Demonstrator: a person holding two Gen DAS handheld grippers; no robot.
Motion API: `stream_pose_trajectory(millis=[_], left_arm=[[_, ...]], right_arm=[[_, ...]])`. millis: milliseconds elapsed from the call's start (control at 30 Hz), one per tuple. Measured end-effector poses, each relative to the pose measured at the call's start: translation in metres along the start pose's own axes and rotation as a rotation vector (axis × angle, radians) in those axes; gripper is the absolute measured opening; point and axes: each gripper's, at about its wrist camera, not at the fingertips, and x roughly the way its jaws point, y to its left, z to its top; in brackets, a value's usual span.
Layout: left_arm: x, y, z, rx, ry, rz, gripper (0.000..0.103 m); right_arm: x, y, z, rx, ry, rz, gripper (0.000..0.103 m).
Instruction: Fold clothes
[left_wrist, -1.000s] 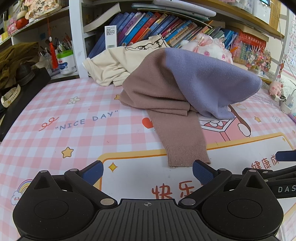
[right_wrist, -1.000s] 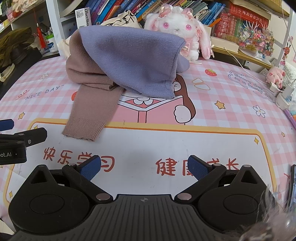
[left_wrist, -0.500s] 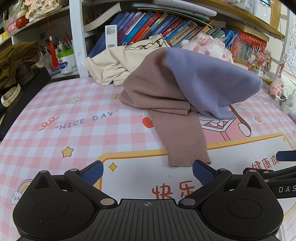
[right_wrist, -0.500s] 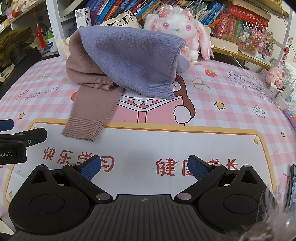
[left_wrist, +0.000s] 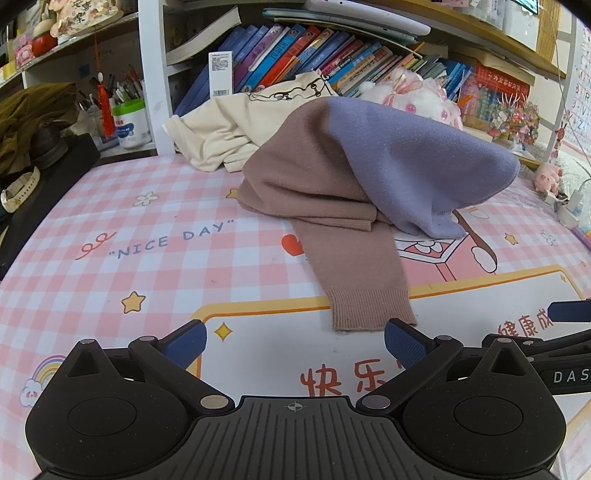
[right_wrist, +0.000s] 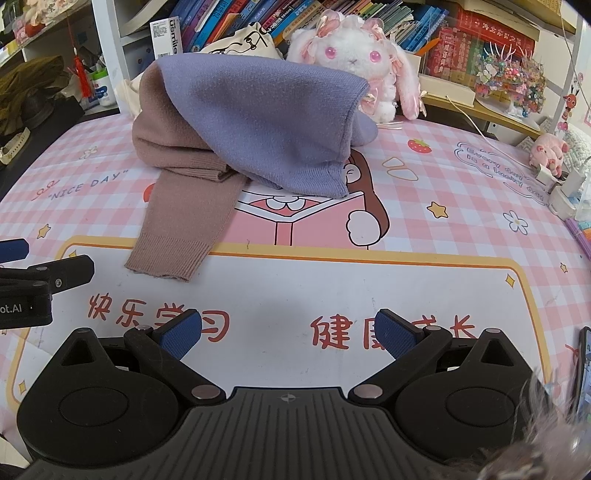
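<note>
kid's bedroom/study: bookshelf (left_wrist: 314, 55), plush bunny (right_wrist: 354, 59), cartoon desk mat (right_wrist: 406, 206).

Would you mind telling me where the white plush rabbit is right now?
In the right wrist view the white plush rabbit sits at the far edge of the table, in front of the bookshelf, just behind and right of the mauve-and-lilac sweater.

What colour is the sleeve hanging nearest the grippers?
Dusty pinkish-brown with a ribbed cuff; the sleeve shows best in the left wrist view.

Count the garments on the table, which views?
2. The two-tone mauve-and-lavender sweater is heaped mid-table, one sleeve trailing toward the grippers. The cream garment lies bunched behind it against the bookshelf. More could be hidden under the heap.
</note>
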Motion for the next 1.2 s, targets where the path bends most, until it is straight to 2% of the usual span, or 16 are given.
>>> stream_pose_trajectory(millis=[700,1000,1200], left_arm=[[0.003,-0.005,0.002,-0.023,0.018,0.005,0.103],[0.011,-0.038,0.004,-0.023,0.036,0.02,0.103],[0.008,-0.064,0.002,-0.047,0.019,0.049,0.103]], right_arm=[[0.001,-0.007,0.0,-0.001,0.001,0.013,0.101],[0.002,-0.04,0.001,0.009,0.002,0.025,0.101],[0.001,-0.072,0.0,0.015,-0.018,0.065,0.101]])
